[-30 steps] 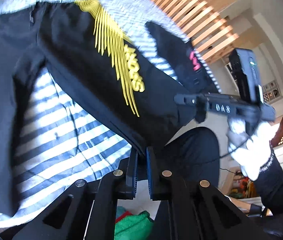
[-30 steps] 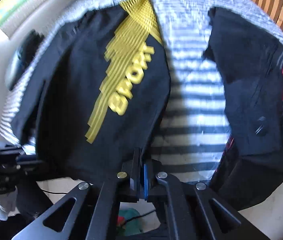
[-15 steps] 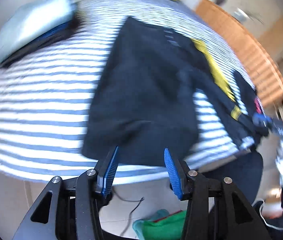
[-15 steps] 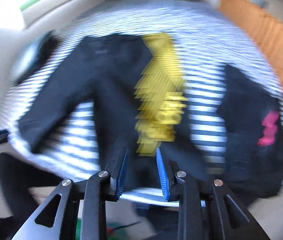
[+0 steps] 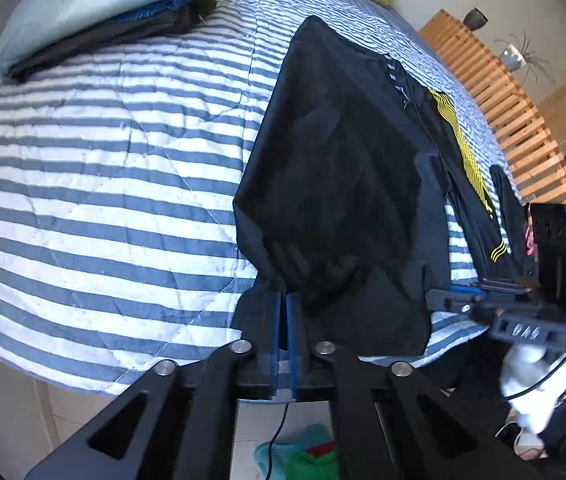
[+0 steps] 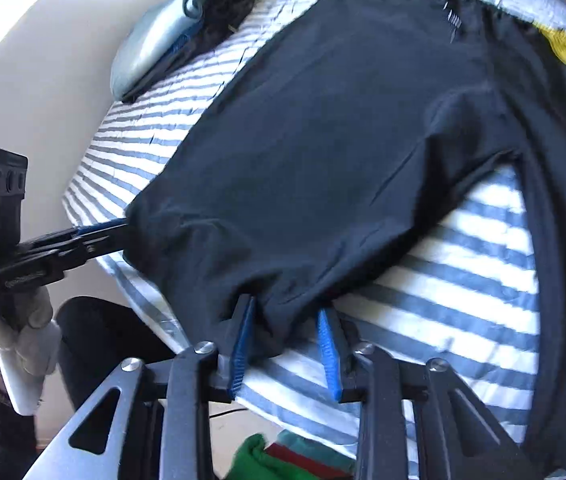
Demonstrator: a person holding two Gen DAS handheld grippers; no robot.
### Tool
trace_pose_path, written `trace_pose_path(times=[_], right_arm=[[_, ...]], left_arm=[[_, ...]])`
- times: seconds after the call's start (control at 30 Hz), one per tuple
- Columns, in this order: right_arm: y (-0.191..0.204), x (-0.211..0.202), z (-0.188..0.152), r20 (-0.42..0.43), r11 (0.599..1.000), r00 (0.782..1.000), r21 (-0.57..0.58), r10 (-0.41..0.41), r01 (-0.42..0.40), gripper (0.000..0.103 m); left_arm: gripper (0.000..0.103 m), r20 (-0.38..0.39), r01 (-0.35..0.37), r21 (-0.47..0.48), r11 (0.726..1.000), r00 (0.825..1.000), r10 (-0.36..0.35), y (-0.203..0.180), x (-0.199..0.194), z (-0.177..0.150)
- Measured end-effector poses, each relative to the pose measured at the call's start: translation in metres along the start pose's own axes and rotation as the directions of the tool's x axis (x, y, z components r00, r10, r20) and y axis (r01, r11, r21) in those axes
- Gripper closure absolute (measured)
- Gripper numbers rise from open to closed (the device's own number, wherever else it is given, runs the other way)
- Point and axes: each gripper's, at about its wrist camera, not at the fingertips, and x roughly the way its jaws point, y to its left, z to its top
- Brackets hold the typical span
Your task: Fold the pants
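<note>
The bed (image 5: 83, 184) with its striped quilt is carrying the black pants (image 5: 343, 184), which are lying across its near edge. The left hand-held gripper (image 5: 283, 320) is pinching the hem, blue pads pressed together on cloth. The right hand-held gripper (image 6: 287, 344) is standing well open – fabric between its jaws, not yet clamped. Judged step: securing both corners; next, the right one needs closing before lifting the fold

Left claw (image 5: 284, 320) pinched tight, right claw (image 6: 287, 338) spread wide — both in white-gloved hands (image 6: 19, 344).
</note>
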Motion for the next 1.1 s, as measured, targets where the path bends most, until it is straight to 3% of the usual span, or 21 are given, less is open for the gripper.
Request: trace_pose_path(times=[0.07,0.17,0.23,0.27,0.3,0.33,0.37,0.4,0.47,0.57,0.67,0.8,0.9,1.03,1.1], right_arm=[[-0.007,-0.013,0.002,-0.011,0.994,0.995,0.058,0.095,-0.094,0.097],[-0.014,-0.046,0.005,0.019,0.958,0.965,0.116,0.261,-0.262,0.097],[-0.014,-0.065,0.005,0.060,0.947,0.955,0.124,0.290,-0.296,0.089],[-0.014,-0.072,0.004,0.074,0.957,0.962,0.108,0.261,-0.268,0.082],[-0.011,-0.076,0.002,0.093,0.977,0.977,0.076,0.194,-0.201,0.065],[-0.009,-0.077,-0.001,0.113,0.991,0.987,0.055,0.115,-0.122,0.059],[-0.009,-0.076,-0.006,0.126,0.998,0.991,0.037,0.036,-0.041,0.059],[-0.007,-0.073,-0.009,0.129,1.000,0.992,0.020,-0.008,0.006,0.059],[-0.006,-0.065,-0.019,0.115,0.999,0.992,-0.011,-0.051,0.053,0.060],[-0.022,-0.078,-0.031,0.139,0.994,0.985,-0.011,-0.105,0.108,0.060],[-0.050,-0.107,-0.038,0.186,0.986,0.968,0.015,-0.167,0.167,0.062],[-0.112,-0.150,-0.031,0.261,0.957,0.922,0.126,-0.286,0.261,0.072],[-0.163,-0.178,-0.027,0.273,0.925,0.892,0.222,-0.362,0.308,0.076],[-0.220,-0.179,-0.031,0.181,0.888,0.890,0.287,-0.418,0.359,0.076],[-0.239,-0.175,-0.042,0.145,0.884,0.904,0.319,-0.401,0.341,0.076]], left_arm=[[0.101,0.014,0.040,0.000,0.999,0.999,-0.040,-0.006,-0.014,-0.001],[0.101,0.057,0.121,-0.027,0.992,0.991,-0.120,-0.009,-0.043,-0.002],[0.101,0.082,0.141,-0.021,0.990,0.987,-0.139,-0.012,-0.060,-0.003],[0.100,0.087,0.128,-0.006,0.992,0.988,-0.126,-0.014,-0.063,-0.003],[0.091,0.086,0.105,0.007,0.994,0.991,-0.105,-0.016,-0.065,-0.004],[0.083,0.071,0.075,0.002,0.997,0.995,-0.075,-0.015,-0.064,-0.005],[0.066,0.062,0.040,-0.008,0.999,0.997,-0.040,-0.012,-0.063,-0.006],[0.063,0.065,0.009,-0.012,1.000,0.998,-0.008,-0.012,-0.062,-0.006],[0.063,0.084,-0.033,0.000,0.999,0.996,0.033,-0.015,-0.062,-0.007],[0.063,0.087,-0.017,0.023,1.000,0.996,0.015,-0.030,-0.056,-0.006],[0.063,0.065,-0.008,0.127,0.992,0.998,-0.001,-0.072,-0.037,-0.003],[0.063,0.027,0.060,0.254,0.965,0.997,-0.069,-0.135,-0.007,0.002],[0.063,-0.010,0.124,0.349,0.929,0.992,-0.129,-0.191,0.021,0.003],[0.063,-0.147,0.248,0.419,0.873,0.968,-0.204,-0.257,0.066,-0.011],[0.061,-0.216,0.294,0.425,0.856,0.951,-0.219,-0.279,0.084,-0.021]])
